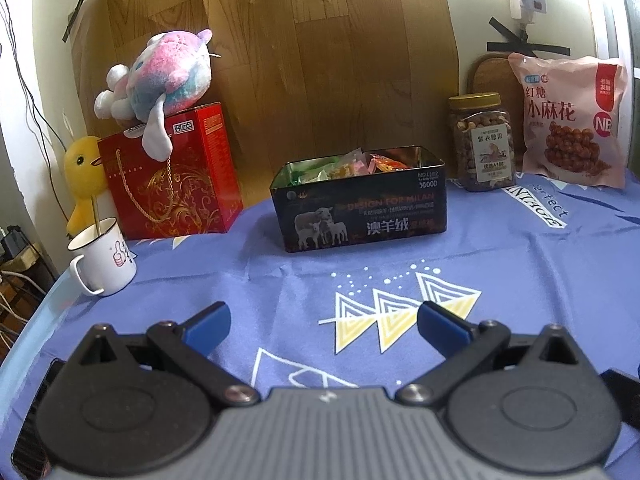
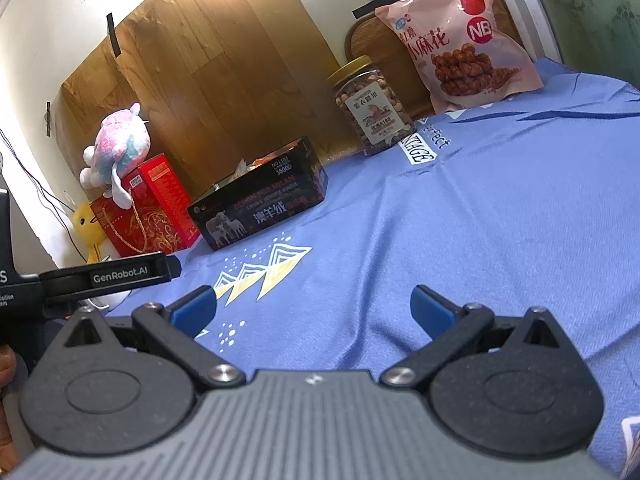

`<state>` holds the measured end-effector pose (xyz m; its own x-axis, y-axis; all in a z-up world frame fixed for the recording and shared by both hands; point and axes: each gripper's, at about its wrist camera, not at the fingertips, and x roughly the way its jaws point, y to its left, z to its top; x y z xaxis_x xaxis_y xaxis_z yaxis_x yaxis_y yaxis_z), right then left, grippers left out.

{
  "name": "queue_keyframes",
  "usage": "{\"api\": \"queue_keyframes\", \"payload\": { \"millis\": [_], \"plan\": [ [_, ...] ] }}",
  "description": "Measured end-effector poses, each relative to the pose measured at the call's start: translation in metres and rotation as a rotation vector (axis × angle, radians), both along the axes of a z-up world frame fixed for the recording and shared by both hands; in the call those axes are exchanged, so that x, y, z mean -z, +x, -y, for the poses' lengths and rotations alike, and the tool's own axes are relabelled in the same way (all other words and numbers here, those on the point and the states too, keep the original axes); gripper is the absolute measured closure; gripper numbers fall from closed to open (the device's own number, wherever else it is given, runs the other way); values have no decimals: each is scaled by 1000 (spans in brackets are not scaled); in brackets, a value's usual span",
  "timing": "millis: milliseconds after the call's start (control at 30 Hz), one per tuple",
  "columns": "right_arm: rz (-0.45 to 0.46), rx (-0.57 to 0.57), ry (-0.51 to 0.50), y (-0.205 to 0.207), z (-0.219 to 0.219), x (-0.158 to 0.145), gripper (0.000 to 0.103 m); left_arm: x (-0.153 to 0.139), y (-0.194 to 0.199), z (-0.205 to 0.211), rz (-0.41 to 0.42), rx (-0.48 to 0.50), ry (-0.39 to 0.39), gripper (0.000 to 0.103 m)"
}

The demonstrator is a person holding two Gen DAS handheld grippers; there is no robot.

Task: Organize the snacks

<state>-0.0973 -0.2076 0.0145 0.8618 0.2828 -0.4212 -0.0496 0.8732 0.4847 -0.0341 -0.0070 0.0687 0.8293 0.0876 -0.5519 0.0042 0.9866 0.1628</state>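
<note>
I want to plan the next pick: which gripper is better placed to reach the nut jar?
Probably the right. Both the right gripper and the left gripper are open and empty, but the nut jar stands at the table's right side, and bare cloth lies between it and the right gripper.

The left gripper (image 1: 324,324) has a ribbed grey body, black linkage arms on round black discs, silver screws at the pivots and blue fingertips (image 1: 208,322). The right gripper (image 2: 314,306) is built the same, with blue fingertips (image 2: 430,306) and a small white mark on its grey top. Seen from the right wrist, a black bracket (image 2: 120,272) reads "GenRobot.AI" in white.
</note>
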Motion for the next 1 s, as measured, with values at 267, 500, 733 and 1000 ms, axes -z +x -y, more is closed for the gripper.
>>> {"api": "queue_keyframes", "payload": {
  "millis": [267,500,733,1000],
  "plan": [
    [-3,0,4,1,0,1,0,-1,0,0,5,0,11,0],
    [-3,1,3,1,0,1,0,0,0,1,0,6,7,0],
    [-4,1,5,1,0,2,0,0,1,1,-3,10,7,0],
    [-5,0,5,1,0,2,0,1,1,0,-6,4,11,0]
  ]
}}
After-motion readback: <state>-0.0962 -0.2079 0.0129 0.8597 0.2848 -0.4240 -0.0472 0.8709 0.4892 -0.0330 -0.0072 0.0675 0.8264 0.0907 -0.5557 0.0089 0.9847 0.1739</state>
